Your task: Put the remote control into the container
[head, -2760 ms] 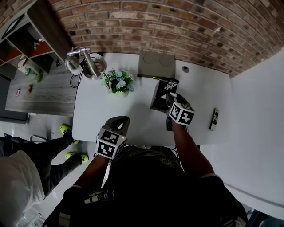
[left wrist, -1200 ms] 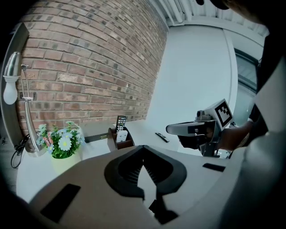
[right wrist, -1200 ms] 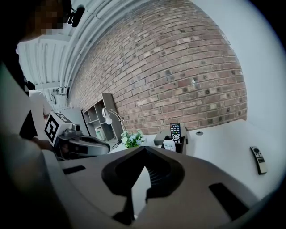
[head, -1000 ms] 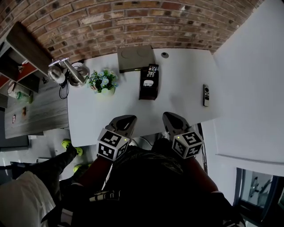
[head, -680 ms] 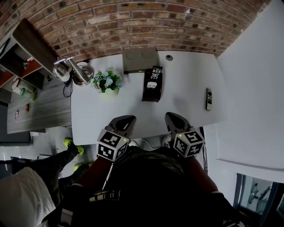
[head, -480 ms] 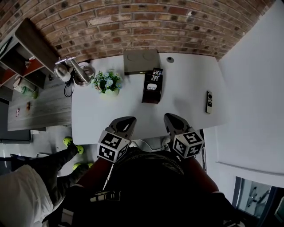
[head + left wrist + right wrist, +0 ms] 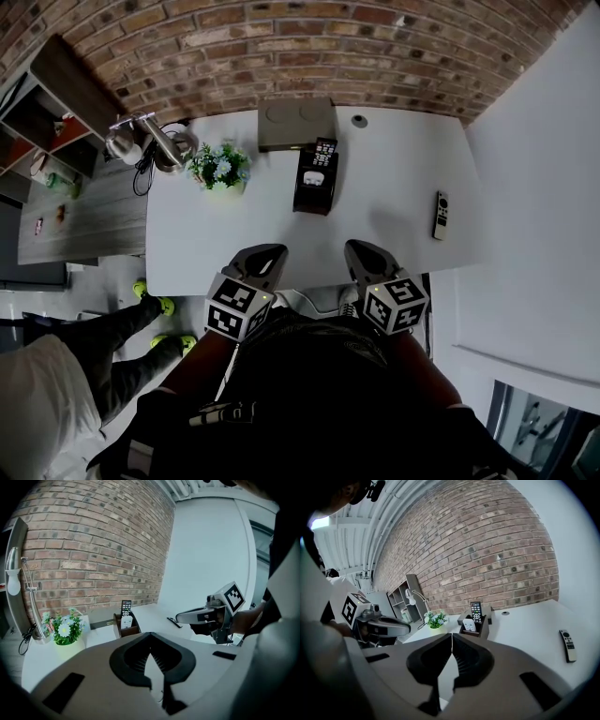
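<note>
Left gripper (image 7: 263,255), right gripper (image 7: 364,251) pressed together, empty, off tabletop (image 7: 244,234) near edge. Best: open right, pinch right-edge remote (image 7: 440,215) across width, then container (image 7: 310,198).

Head view looks steeply down from above — both gripper views face low across the table (image 7: 394,202), sharing the container (image 7: 307,199).

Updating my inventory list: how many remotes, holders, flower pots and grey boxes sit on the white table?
Remotes: 3 (black remote, white remote, loose remote)
Holder: 1
Flower pot: 1
Grey box: 1
Total: 6
</note>
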Demonstrator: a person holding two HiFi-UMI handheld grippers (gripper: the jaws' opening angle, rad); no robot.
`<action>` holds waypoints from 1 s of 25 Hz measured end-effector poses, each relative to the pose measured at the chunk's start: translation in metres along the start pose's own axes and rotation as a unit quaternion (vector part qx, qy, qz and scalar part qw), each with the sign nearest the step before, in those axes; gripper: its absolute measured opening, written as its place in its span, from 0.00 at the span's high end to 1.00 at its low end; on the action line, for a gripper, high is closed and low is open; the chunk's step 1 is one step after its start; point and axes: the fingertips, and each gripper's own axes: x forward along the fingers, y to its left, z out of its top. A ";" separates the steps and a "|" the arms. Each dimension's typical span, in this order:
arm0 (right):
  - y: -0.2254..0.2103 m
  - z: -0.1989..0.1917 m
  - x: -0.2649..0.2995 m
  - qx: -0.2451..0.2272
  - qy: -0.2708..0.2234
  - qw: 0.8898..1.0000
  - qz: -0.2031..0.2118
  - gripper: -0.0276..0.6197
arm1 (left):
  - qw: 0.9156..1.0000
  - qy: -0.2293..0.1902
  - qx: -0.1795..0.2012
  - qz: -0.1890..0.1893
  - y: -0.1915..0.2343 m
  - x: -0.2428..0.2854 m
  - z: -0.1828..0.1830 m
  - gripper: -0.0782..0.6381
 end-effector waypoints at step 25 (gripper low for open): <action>-0.212 -0.033 -0.070 0.067 0.035 0.993 -0.086 0.94 | 0.994 0.102 0.024 -0.012 -0.094 0.126 -0.002 0.88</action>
